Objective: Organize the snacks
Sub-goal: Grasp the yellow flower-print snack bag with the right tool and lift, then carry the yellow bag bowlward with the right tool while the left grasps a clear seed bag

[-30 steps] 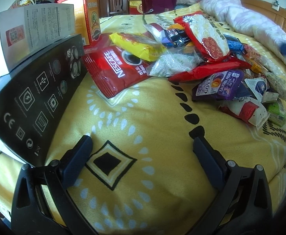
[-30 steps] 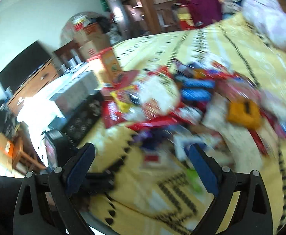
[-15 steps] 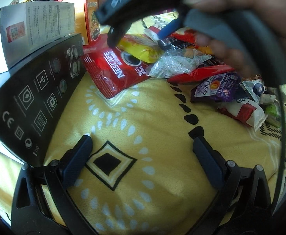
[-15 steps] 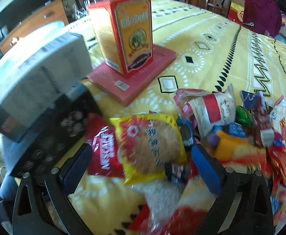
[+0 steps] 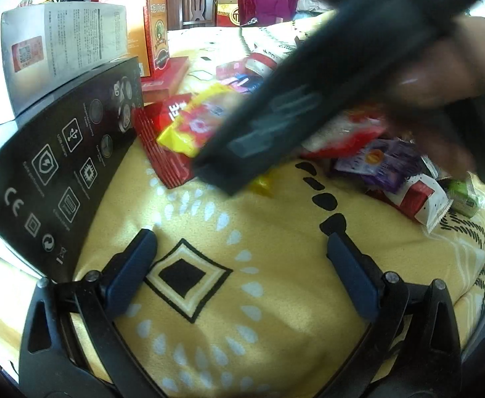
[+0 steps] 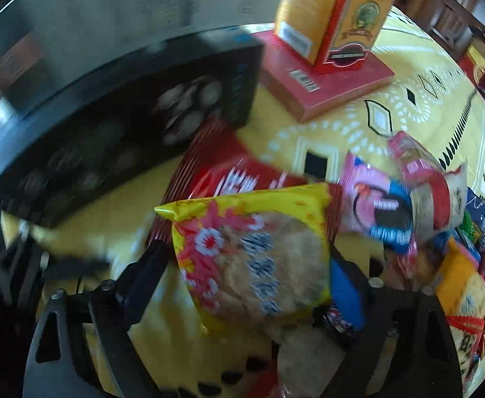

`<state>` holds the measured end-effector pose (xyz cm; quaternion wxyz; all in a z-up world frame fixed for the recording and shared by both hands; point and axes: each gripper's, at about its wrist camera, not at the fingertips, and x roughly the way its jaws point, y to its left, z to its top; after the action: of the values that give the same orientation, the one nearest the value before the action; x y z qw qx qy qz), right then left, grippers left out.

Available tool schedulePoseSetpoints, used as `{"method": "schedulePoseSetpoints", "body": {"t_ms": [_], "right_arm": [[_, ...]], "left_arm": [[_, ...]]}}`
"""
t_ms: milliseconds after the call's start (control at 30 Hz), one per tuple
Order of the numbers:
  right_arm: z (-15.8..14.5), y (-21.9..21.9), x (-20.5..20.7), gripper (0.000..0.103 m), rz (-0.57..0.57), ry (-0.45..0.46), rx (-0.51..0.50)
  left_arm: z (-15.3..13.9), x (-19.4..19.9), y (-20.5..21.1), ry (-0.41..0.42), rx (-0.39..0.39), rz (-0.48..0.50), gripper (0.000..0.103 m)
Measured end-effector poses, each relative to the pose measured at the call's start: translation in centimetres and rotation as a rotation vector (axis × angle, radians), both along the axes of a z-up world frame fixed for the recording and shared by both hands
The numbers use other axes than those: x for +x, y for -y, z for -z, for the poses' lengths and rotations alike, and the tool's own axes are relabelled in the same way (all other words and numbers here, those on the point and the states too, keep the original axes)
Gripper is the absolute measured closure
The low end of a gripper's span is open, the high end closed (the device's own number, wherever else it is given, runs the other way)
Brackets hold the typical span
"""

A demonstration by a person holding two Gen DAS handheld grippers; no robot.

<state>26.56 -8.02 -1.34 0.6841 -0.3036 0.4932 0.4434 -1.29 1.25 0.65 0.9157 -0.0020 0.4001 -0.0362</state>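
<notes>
Although the black box (image 6: 116, 116) and the grey carton on top of it fill the upper left of the right wrist view, with the orange carton (image 6: 338, 13) standing on a flat red box (image 6: 328, 79) at upper centre, the thing to handle is the yellow snack bag (image 6: 255, 255) at the middle of that frame, lying over the red coffee pouch (image 6: 222, 172) at the left edge of the snack pile (image 6: 441, 232); the right gripper (image 6: 252, 285) has its 2 jaws spread wide on either side of the bag, apparently not yet pressing it, so I judge it is about to close. The bag looks light, puffy and crinkly, its film likely slippery and the cracker inside brittle, so a gentle pinch across the flat seam or a corner seems safer than squeezing the middle. In the left wrist view the left gripper (image 5: 242, 265) sits at the bottom with jaws wide apart and nothing between them, over bare yellow bedspread (image 5: 242, 331), while the pile spreads toward the right of the frame
</notes>
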Motion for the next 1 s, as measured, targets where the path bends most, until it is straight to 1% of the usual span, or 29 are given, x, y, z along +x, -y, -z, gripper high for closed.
{"method": "schedulePoseSetpoints", "body": {"t_ms": [33,100,200,233,267,300,367,433,500,533,567,600,633,667,733,800,833,867,900,933,967,1000], "right_arm": [[-0.8,1.2,-0.2,0.027,0.014,-0.020,0.028],[-2.2,3.2,-0.6,0.027,0.051,-0.024,0.068],[-5.0,6.3,-1.7,0.027,0.116,0.005,0.142],[-6.2,7.2,-2.1,0.027,0.140,0.015,0.180],[-7.7,8.6,-2.7,0.027,0.176,0.050,0.218],[-8.9,9.4,-4.1,0.027,0.203,0.060,0.259],[-11.8,12.0,-5.4,0.027,0.278,0.072,0.375],[-13.6,13.9,-6.3,0.027,0.364,0.144,0.421],[-15.4,17.3,-7.3,0.027,0.486,0.178,0.482],[-15.6,19.0,-7.7,0.027,0.546,0.184,0.506],[-15.7,21.1,-8.3,0.027,0.621,0.187,0.521],[-15.7,22.6,-8.8,0.027,0.668,0.186,0.527],[-15.3,24.4,-9.5,0.027,0.729,0.179,0.535],[-14.9,25.8,-10.0,0.027,0.771,0.163,0.538],[-14.0,27.6,-9.9,0.027,0.821,0.129,0.543],[-13.1,28.8,-10.8,0.027,0.847,0.100,0.548],[-12.7,29.0,-11.0,0.027,0.851,0.090,0.551],[-12.4,29.2,-11.2,0.027,0.852,0.081,0.557],[-12.0,29.3,-11.2,0.027,0.850,0.074,0.566],[-11.6,29.4,-11.5,0.027,0.847,0.072,0.573],[-11.7,29.4,-11.6,0.027,0.841,0.069,0.577],[-11.5,29.2,-11.7,0.027,0.836,0.070,0.581]], "left_arm": [[0.0,-0.1,0.0,0.000,0.000,-0.001,0.000],[-0.1,-0.1,0.1,0.000,0.006,-0.002,0.000],[-0.1,-0.1,0.4,0.000,0.011,-0.004,0.000],[-0.1,-0.2,0.5,0.017,0.000,-0.003,0.000],[0.0,-0.2,0.6,0.010,0.005,-0.003,0.000],[0.1,-0.2,0.7,0.006,0.011,-0.003,0.000],[0.2,-0.2,0.9,0.006,0.016,-0.003,0.000],[0.2,-0.1,0.8,0.002,0.000,0.000,0.000],[-0.1,0.1,0.4,-0.019,-0.019,0.010,0.000],[-0.6,0.4,0.3,-0.051,-0.042,0.024,0.001],[-1.2,0.5,-0.1,-0.065,-0.073,0.034,0.007],[-1.8,0.6,-0.5,-0.073,-0.119,0.045,0.012],[-2.7,0.8,-0.9,-0.077,-0.182,0.053,0.018],[-3.9,1.0,-1.2,-0.064,-0.227,0.054,0.018],[-5.7,1.6,-0.9,-0.026,-0.232,0.065,0.018],[-6.9,3.0,-0.3,-0.050,-0.255,0.087,0.018],[-7.6,3.7,0.1,-0.064,-0.290,0.091,0.018],[-8.4,4.2,0.9,-0.052,-0.313,0.110,0.016],[-8.6,4.6,1.9,-0.043,-0.285,0.128,0.016],[-8.5,5.6,3.7,-0.051,-0.213,0.174,0.012],[-8.0,6.4,4.5,-0.073,-0.193,0.198,0.012],[-7.3,7.2,4.7,-0.101,-0.194,0.199,0.012]]}}
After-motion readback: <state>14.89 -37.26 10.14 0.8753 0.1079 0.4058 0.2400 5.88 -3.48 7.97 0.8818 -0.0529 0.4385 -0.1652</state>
